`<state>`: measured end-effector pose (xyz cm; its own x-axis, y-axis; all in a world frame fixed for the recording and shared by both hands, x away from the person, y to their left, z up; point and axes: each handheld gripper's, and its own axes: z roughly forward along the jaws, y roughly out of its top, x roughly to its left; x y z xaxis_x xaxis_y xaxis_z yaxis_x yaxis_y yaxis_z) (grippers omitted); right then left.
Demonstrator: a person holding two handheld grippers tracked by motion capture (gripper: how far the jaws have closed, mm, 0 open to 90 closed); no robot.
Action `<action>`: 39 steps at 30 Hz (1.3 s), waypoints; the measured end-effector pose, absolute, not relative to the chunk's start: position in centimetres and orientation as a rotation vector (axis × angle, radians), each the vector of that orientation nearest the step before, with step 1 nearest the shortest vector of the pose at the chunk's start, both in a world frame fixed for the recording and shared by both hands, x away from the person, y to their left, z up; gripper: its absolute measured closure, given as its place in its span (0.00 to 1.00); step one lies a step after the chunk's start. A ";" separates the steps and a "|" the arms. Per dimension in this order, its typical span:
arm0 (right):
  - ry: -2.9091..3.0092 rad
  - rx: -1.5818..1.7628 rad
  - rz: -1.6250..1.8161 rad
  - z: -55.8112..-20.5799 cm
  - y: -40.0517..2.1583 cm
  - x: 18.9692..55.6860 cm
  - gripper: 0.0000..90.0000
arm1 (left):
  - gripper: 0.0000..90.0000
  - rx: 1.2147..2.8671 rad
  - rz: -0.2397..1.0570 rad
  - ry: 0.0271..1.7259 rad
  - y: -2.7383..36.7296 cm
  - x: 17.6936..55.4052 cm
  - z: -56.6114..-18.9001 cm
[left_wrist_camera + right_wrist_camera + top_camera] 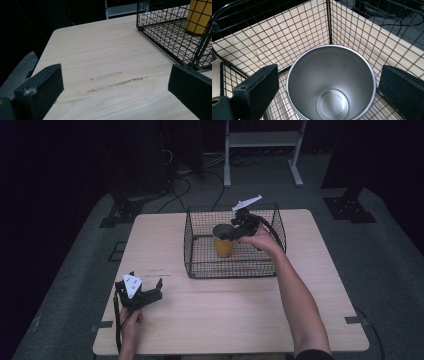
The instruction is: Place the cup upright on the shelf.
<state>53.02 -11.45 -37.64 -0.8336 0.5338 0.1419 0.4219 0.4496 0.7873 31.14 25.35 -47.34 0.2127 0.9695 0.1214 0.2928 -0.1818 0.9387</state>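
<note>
High view: a pale wooden desk stood on grey flooring, with a person's forearms coming in from the near edge.
Wire basket: black mesh, sitting toward the far edge of the desk, a little right of its middle.
Cup: yellow-orange outside, bare steel inside, standing upright on the basket floor, left of the basket's middle.
Right gripper: held down into the basket from the right side, its jaws at the cup's rim.
Right gripper view: the two black jaws stood apart on either side of the cup, the rim between them; I couldn't tell whether either pad touched it. The cup was empty, its steel bottom showing.
Left gripper: rested near the desk's front-left corner, well apart from the basket.
Left gripper view: its jaws were spread wide over bare wood with nothing between them; the basket's corner and the cup lay ahead to the right.
</note>
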 end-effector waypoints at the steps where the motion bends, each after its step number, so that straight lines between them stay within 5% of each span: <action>1: 2.562 0.852 1.337 -37.6 -11.5 53.0 0.03 | 0.00 1.642 1.007 1.207 25.4 31.1 -47.3; 39: 2.508 0.829 1.459 -33.2 -15.6 48.9 0.03 | 0.00 1.650 1.015 1.200 25.2 31.1 -47.4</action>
<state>48.89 -15.57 -33.24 -0.8421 0.5145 0.1621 0.3952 0.3838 0.8346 31.10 25.19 -47.37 0.2147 0.9677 0.1322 0.2911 -0.1926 0.9371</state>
